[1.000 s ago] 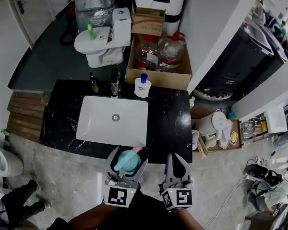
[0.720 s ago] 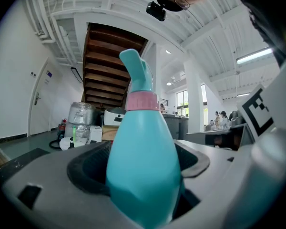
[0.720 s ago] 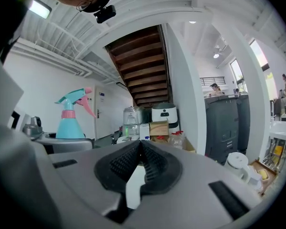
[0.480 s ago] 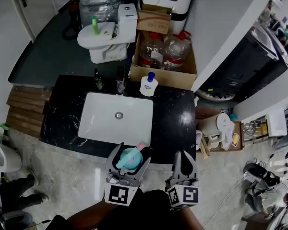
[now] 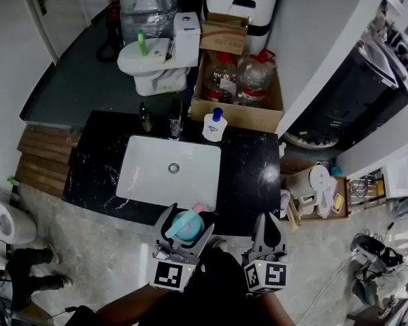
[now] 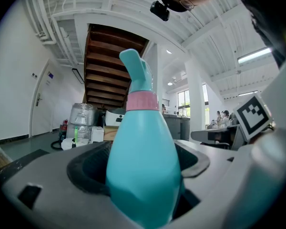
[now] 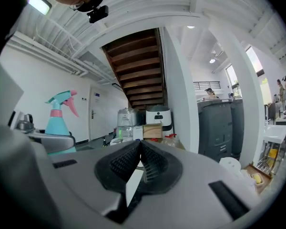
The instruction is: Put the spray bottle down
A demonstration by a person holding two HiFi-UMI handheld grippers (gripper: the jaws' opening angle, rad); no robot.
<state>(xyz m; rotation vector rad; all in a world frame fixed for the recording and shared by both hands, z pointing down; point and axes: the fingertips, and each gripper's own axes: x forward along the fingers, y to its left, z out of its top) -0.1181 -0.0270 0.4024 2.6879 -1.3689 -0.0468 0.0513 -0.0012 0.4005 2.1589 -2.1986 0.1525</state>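
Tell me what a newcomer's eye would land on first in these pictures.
The teal spray bottle with its pink collar stands out at once, clamped in the left gripper over the near edge of the black counter. Beyond it, the white sink set into that counter shows bright against the dark stone. The right gripper hangs beside the left one, jaws together and empty.

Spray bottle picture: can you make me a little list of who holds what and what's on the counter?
held: teal spray bottle, pink collar
holder: left gripper, jaws on it
other: right gripper, jaws shut, empty
place: by near edge of black counter, in front of white sink
behind sink: soap bottle, blue cap
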